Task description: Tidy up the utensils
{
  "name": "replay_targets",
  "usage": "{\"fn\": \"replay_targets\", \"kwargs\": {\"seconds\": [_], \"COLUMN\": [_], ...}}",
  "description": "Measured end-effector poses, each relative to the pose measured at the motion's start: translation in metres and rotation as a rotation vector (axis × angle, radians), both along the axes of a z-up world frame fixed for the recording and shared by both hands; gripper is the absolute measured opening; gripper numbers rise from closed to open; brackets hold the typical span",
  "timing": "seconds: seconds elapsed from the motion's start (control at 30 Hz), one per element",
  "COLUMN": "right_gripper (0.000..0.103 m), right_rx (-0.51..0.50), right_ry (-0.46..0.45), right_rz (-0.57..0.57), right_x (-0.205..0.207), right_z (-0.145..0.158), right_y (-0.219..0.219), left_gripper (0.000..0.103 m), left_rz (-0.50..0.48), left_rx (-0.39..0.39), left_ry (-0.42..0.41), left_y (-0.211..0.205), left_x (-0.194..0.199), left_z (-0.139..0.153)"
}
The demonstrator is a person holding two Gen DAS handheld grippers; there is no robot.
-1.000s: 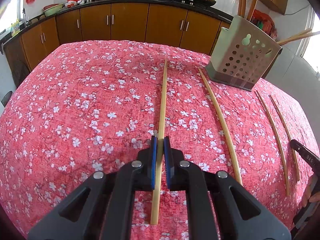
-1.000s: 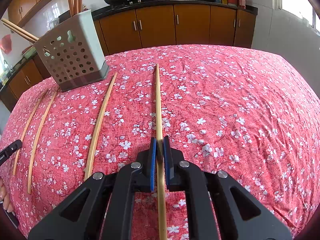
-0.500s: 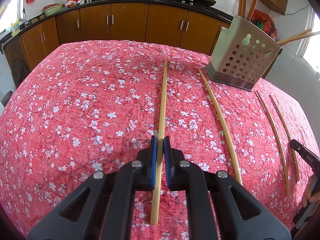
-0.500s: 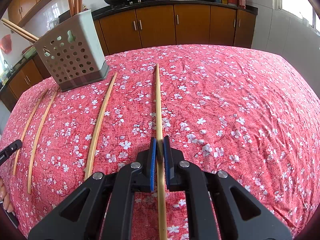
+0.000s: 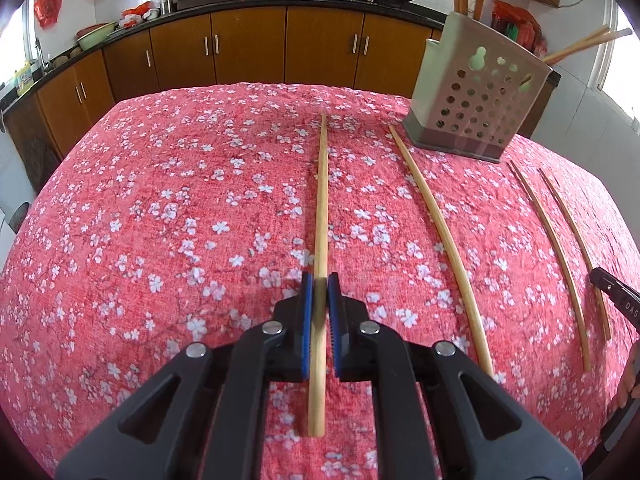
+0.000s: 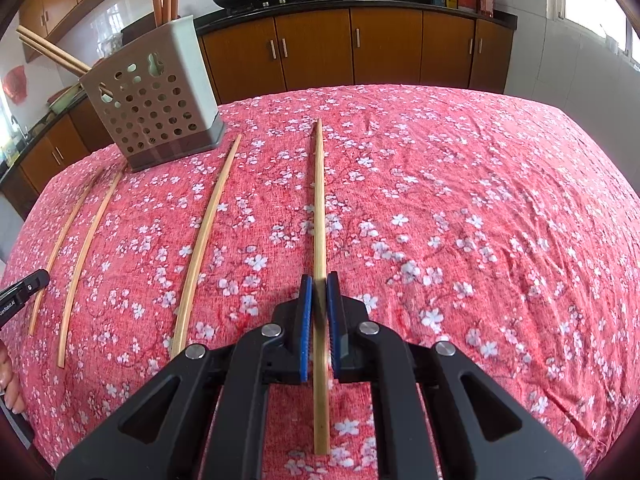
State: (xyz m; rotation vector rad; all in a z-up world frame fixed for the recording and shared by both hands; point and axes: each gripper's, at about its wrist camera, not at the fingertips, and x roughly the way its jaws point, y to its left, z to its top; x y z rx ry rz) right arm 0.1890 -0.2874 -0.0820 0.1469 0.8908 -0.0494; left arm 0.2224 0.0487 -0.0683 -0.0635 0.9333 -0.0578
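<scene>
My left gripper [image 5: 319, 286] is shut on a long wooden chopstick [image 5: 321, 216] that lies flat on the red floral tablecloth. My right gripper [image 6: 319, 286] is shut on another wooden chopstick [image 6: 319, 208], also flat on the cloth. A grey perforated utensil holder [image 5: 476, 100] with several chopsticks standing in it is at the back right in the left wrist view and at the back left in the right wrist view [image 6: 154, 104]. Three more chopsticks lie loose, the nearest [image 5: 440, 232] beside the left one; it also shows in the right wrist view [image 6: 206, 232].
The red floral tablecloth [image 5: 160, 220] covers the whole table and drops off at its edges. Brown kitchen cabinets [image 5: 248, 48] and a dark counter with woks stand behind the table. The other gripper's tip shows at the side edge of each view [image 5: 616, 300], [image 6: 24, 292].
</scene>
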Motion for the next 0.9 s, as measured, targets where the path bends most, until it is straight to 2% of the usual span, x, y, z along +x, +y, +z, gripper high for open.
{"fn": "replay_targets", "kwargs": {"seconds": [0.4, 0.53, 0.67, 0.9], "right_gripper": [0.008, 0.008, 0.008, 0.008], "right_rx": [0.006, 0.005, 0.02, 0.02], "right_ry": [0.001, 0.003, -0.072, -0.249], "right_rz": [0.007, 0.006, -0.003, -0.008], "right_x": [-0.012, -0.015, -0.019, -0.034], "right_z": [0.002, 0.006, 0.025, 0.07], "right_y": [0.002, 0.002, -0.001, -0.007], "left_gripper": [0.009, 0.008, 0.008, 0.008], "left_rz": [-0.015, -0.025, -0.022, -0.007], "left_rx": [-0.003, 0.018, 0.009, -0.037], "left_ry": [-0.004, 0.002, -0.013, -0.164], "left_y": [-0.002, -0.005, -0.003, 0.005], "left_x": [-0.016, -0.018, -0.024, -0.04], "left_z": [0.001, 0.002, 0.012, 0.062]}}
